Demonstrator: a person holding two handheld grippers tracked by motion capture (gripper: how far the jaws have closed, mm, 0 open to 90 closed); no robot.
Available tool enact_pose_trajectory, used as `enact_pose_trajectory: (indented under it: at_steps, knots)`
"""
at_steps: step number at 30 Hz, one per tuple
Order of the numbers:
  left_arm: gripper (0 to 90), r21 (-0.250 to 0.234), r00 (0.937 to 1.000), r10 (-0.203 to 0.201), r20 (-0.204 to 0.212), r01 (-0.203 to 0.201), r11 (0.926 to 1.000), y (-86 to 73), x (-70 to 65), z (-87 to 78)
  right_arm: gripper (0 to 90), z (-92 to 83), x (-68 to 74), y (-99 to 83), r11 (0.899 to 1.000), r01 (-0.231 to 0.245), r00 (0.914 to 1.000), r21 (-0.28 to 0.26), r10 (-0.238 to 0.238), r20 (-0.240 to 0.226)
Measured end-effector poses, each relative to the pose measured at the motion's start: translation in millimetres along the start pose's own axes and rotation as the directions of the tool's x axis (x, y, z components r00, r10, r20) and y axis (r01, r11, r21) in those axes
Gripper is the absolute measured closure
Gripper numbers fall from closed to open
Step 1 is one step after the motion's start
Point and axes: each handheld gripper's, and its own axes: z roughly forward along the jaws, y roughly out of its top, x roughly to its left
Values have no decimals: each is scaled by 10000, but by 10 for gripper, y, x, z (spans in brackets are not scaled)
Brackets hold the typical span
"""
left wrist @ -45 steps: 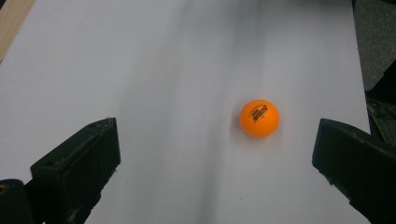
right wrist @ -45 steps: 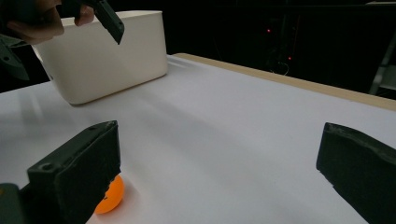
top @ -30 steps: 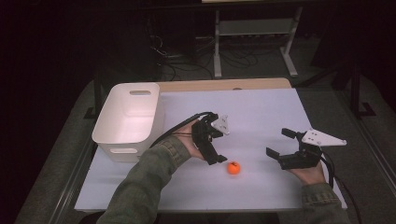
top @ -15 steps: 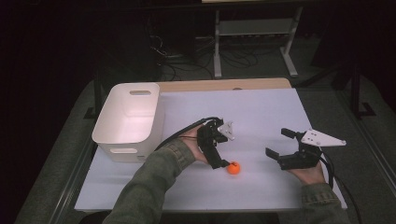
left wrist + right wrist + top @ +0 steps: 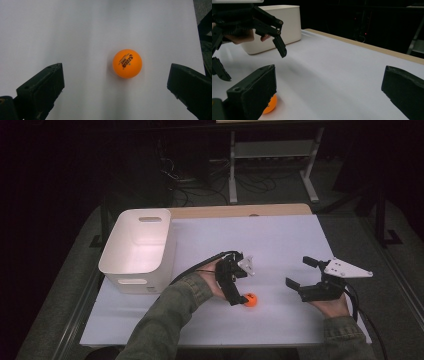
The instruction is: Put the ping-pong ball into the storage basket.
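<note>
An orange ball (image 5: pixel 250 299) lies on the white desk (image 5: pixel 280 240), near its front edge and a little left of the middle. The left gripper (image 5: pixel 239 290) hangs over the ball with its jaws spread wide. In the left gripper view the ball (image 5: pixel 127 63) sits between the two jaws, nearer the right one, touching neither. Dark print shows on its top.

The right gripper (image 5: pixel 301 275) is held well to the right of the ball, above the desk, jaws spread and holding nothing. In the right gripper view the ball (image 5: pixel 269 105) peeks out from behind the lower left jaw, and the left gripper (image 5: pixel 249 50) shows farther off with its fingers apart.

A white bin (image 5: pixel 137 251) stands on the left part of the desk, well apart from the ball.
</note>
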Motion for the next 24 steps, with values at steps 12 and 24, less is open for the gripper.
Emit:
enact_pose_trajectory:
  at_steps: [12, 24]
  knots:
    - [7, 239, 9998, 34, 176, -38, 9997, 16, -23, 125, 0, -20, 8, 7, 9998, 80, 9999, -154, -79, 61]
    - [8, 489, 9990, 64, 434, -85, 9988, 0, -11, 265, 0, -14, 10, 0, 10000, 52, 10000, -33, -52, 21]
